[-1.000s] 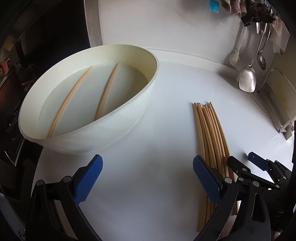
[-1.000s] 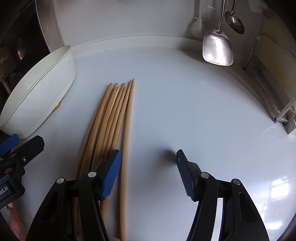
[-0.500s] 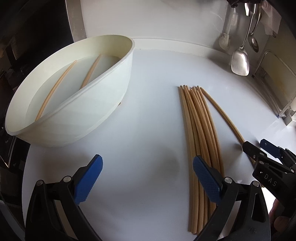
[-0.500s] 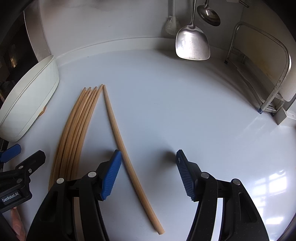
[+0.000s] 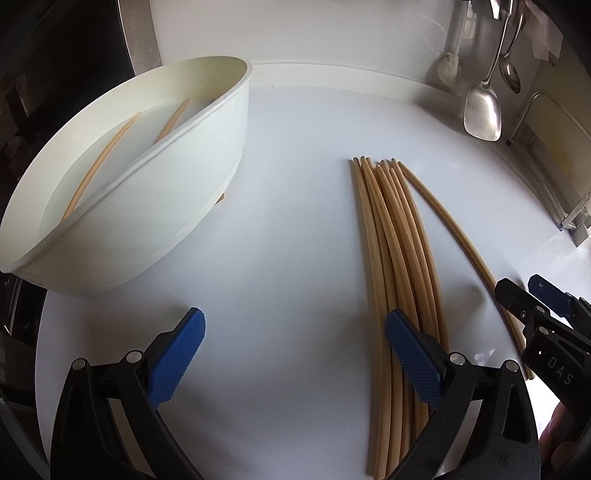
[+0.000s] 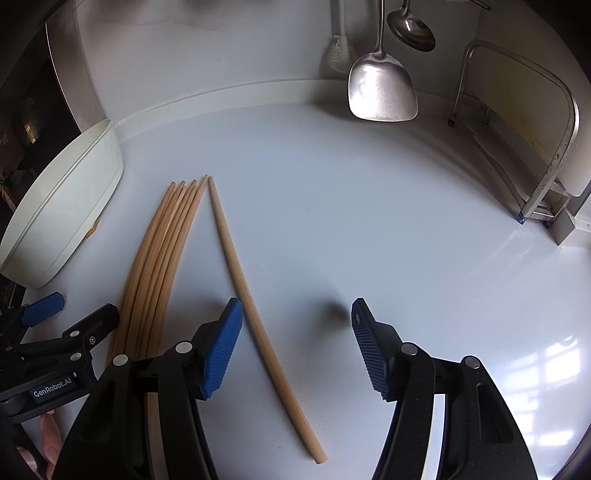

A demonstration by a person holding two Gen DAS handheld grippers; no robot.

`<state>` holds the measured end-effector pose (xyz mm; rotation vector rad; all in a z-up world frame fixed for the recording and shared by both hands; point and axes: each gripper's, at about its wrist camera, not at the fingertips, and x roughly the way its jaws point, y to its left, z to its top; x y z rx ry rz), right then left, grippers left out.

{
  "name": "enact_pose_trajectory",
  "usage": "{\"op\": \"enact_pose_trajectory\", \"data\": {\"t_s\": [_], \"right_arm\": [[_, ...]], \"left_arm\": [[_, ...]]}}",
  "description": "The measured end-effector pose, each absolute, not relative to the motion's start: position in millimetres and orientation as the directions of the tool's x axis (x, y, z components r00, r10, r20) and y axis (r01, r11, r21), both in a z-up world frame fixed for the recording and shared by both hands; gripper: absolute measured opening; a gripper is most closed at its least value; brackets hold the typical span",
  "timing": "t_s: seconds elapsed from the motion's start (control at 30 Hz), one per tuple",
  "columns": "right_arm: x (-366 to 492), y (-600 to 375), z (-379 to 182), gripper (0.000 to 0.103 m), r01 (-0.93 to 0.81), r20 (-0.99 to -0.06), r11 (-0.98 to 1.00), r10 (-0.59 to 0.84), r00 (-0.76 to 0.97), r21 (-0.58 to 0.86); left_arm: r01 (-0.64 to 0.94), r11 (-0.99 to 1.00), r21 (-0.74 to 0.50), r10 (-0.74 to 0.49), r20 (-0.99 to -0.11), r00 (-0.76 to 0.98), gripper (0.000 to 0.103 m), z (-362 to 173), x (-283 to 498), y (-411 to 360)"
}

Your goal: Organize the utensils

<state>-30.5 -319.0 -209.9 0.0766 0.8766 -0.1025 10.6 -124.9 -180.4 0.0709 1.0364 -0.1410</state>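
Note:
Several wooden chopsticks (image 5: 395, 258) lie bundled on the white counter, also seen as the bundle (image 6: 159, 258) in the right wrist view. One single chopstick (image 6: 251, 306) lies apart, angled to the right of the bundle, the same stick (image 5: 447, 221) in the left wrist view. My right gripper (image 6: 295, 347) is open, with the single chopstick passing just inside its left pad, untouched. My left gripper (image 5: 295, 354) is open over bare counter, its right pad over the bundle's near end. A cream bowl (image 5: 207, 177) at the left holds two chopsticks (image 5: 99, 166).
A steel spatula (image 6: 380, 92), a ladle (image 6: 410, 29) and a brush (image 6: 338, 55) hang at the back wall. A metal rack (image 6: 554, 147) stands at the right. The bowl's rim (image 6: 74, 177) is at the left of the right wrist view.
One chopstick has been swept out of the bundle to the right and now lies apart. Both grippers shifted across the counter; the bowl now sits further left in view.

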Motion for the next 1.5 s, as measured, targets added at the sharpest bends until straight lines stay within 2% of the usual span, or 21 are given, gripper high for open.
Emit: {"op": "enact_pose_trajectory", "data": {"t_s": [0.2,0.77,1.2,1.23,1.3,1.37,1.4,1.47,1.5], "right_arm": [[-31,-320,-209,0.059,0.120,-0.769,0.992,-0.057,0.637,0.026],[-18,-315,-209,0.059,0.064,-0.777,0.998,-0.024,0.629,0.021],[-9,-298,-212,0.058,-0.031,-0.770,0.998,-0.024,0.637,-0.057],[-9,-298,-212,0.055,-0.037,-0.769,0.998,-0.020,0.639,-0.057],[-8,-296,-211,0.047,-0.051,-0.766,0.997,-0.013,0.642,-0.060],[-5,-293,-211,0.035,-0.062,-0.765,0.996,-0.009,0.644,-0.064],[-5,-293,-211,0.033,-0.067,-0.764,0.996,-0.007,0.645,-0.066],[-5,-292,-210,0.028,-0.070,-0.763,0.995,-0.004,0.646,-0.065],[-5,-292,-211,0.026,-0.072,-0.763,0.995,-0.003,0.646,-0.065]], "left_arm": [[0.154,0.988,0.019,-0.058,-0.873,0.484,0.097,-184,11,-125],[0.127,0.992,-0.004,-0.064,-0.880,0.470,0.097,-186,16,-107],[0.168,0.986,-0.003,-0.083,-0.877,0.473,0.097,-186,21,-117],[0.175,0.985,-0.003,-0.087,-0.875,0.476,0.096,-185,20,-118],[0.178,0.984,-0.002,-0.091,-0.867,0.489,0.091,-184,20,-119],[0.184,0.983,-0.002,-0.095,-0.860,0.502,0.073,-181,18,-120],[0.187,0.982,-0.002,-0.098,-0.857,0.505,0.068,-179,18,-120],[0.199,0.980,-0.005,-0.108,-0.852,0.511,0.047,-177,16,-122],[0.206,0.979,-0.005,-0.113,-0.849,0.517,0.042,-176,14,-122]]}}
